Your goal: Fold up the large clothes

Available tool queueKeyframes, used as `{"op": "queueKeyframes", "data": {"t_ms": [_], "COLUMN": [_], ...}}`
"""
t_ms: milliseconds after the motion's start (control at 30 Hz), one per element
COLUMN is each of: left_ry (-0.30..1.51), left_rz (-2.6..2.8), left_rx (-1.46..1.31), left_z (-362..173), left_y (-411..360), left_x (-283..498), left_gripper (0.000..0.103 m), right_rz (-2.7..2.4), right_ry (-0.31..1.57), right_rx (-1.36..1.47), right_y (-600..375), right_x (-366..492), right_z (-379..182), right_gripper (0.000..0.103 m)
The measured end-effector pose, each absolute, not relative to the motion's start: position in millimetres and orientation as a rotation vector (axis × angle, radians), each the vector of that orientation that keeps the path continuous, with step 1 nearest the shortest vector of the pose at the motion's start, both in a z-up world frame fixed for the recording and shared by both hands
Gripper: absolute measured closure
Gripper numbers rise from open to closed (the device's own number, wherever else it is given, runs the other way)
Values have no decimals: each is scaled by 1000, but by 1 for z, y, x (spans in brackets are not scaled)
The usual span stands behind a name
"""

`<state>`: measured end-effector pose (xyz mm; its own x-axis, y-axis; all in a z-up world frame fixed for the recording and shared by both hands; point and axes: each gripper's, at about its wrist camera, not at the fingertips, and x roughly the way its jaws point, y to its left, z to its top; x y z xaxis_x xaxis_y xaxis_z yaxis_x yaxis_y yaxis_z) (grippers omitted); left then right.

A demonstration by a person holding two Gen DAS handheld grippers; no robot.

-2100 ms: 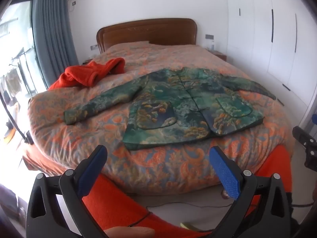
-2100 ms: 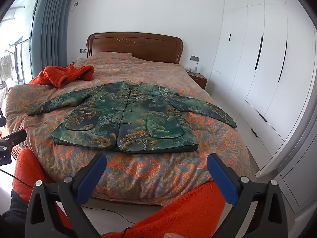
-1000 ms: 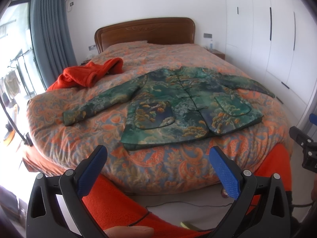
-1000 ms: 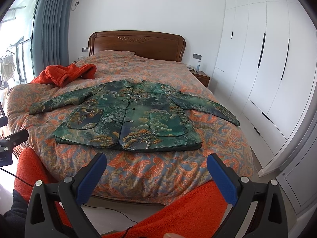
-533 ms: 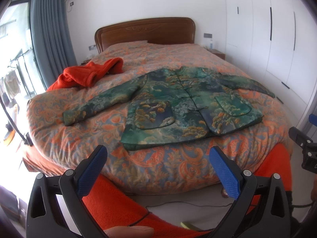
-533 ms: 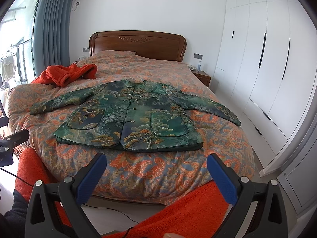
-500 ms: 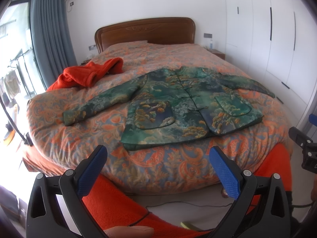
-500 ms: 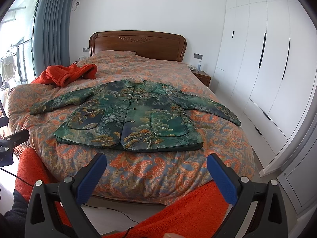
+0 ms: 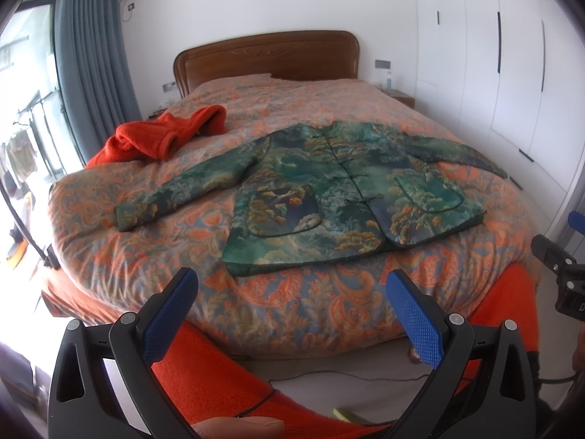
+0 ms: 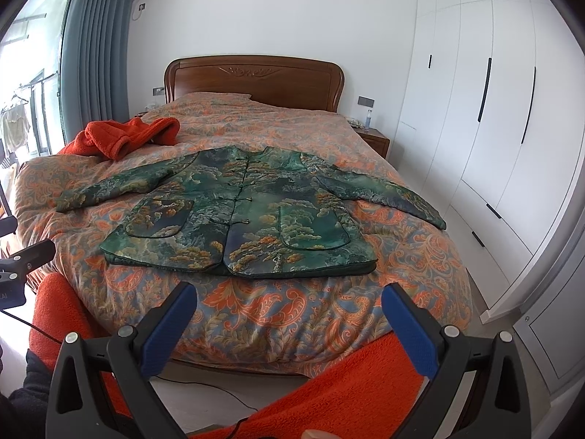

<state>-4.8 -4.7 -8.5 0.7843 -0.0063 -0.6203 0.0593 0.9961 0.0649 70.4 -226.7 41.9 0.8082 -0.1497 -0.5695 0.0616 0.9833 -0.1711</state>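
Two hand-held grippers are seen low in their own frames, the left gripper (image 9: 290, 301) and the right gripper (image 10: 289, 312), each with its blue-padded jaws spread wide and nothing held between them. Ahead of both, in the middle of each frame, a green brocade jacket with a gold tree pattern and knot buttons (image 9: 343, 190) is laid flat, front up, on the orange paisley bedspread (image 9: 292, 303), well apart from either gripper. Its collar is pointed toward the carved wooden headboard (image 10: 254, 77) at the top of the frame and its hem toward the grippers, so the button line runs up the frame while the long axis, sleeve to sleeve, runs across it. The left sleeve cuff (image 9: 133, 214) is judged nearer the left gripper, the right sleeve end (image 10: 427, 214) nearer the right. A crumpled red fleece garment (image 10: 124, 135) is seen at upper left, apart from the jacket.
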Motion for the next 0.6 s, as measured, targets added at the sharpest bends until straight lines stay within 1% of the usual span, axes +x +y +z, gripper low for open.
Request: {"op": "queueKeyframes", "data": {"t_ms": [600], "left_ry": [671], "left_rz": [-35], "left_rx": [82], "left_z": [-9], "left_y": [-6], "left_x": [-5], "left_gripper": [0], "right_rz": [-112], "right_ry": [629], "right_rx": [-138], "right_y": [-228], "right_x": [70], "right_z": [39], "right_gripper": [0]}}
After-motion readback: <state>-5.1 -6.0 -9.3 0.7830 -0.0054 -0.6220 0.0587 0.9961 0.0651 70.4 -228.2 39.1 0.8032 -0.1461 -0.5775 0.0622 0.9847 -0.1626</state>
